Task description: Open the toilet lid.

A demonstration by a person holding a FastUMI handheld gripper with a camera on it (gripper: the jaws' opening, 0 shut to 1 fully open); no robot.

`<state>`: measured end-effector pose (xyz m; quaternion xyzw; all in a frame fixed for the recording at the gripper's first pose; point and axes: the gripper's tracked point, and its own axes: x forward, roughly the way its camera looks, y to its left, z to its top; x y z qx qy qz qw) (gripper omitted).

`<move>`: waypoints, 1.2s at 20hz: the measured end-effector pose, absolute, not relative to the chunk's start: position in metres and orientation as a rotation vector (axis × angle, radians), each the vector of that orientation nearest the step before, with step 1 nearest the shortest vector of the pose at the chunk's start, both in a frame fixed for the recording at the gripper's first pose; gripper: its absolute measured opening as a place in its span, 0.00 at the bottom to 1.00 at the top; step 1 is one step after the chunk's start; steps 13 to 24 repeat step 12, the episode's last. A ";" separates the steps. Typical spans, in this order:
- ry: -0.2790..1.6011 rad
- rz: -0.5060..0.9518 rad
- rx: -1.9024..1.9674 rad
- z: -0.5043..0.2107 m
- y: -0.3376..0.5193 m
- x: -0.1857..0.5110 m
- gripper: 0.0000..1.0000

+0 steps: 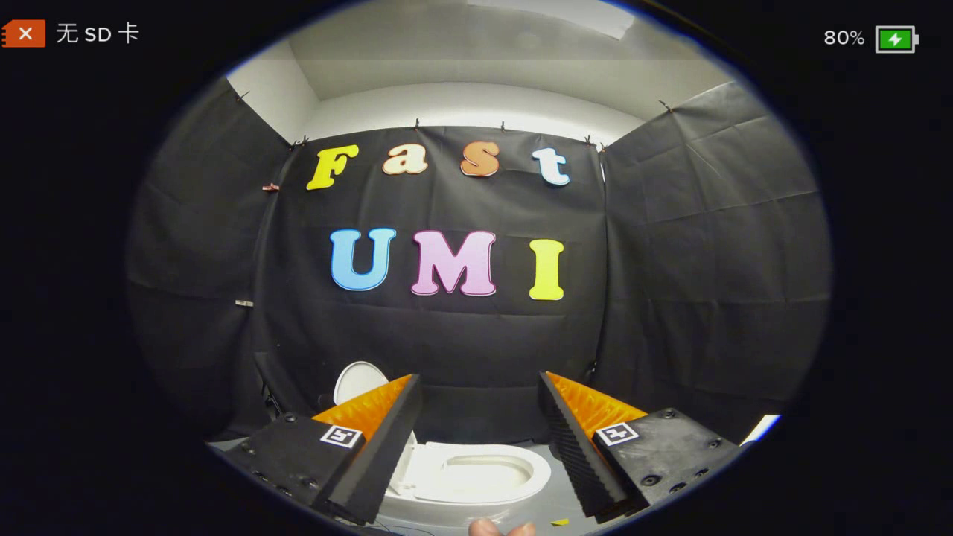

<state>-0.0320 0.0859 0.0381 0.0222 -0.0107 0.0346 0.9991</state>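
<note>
Raised white oval toilet lid [359, 381]: upright, beyond the left finger, partly hidden by it. White glossy ceramic toilet [476, 476]: seat and bowl exposed, lying between and just ahead of the fingers. Hand-held gripper [480, 439]: black ribbed fingers with orange backs, spread wide, holding nothing. Person's fingertips [500, 528]: below the bowl.

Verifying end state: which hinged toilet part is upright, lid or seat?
The lid, the white oval standing up beyond the left finger. The seat lies flat on the bowl, between the fingers of the open gripper.
</note>
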 end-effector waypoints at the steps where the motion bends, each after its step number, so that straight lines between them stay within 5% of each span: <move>1: -0.020 0.067 0.042 0.038 0.085 -0.032 0.98; 24: -0.035 0.073 0.047 0.041 0.086 -0.033 0.98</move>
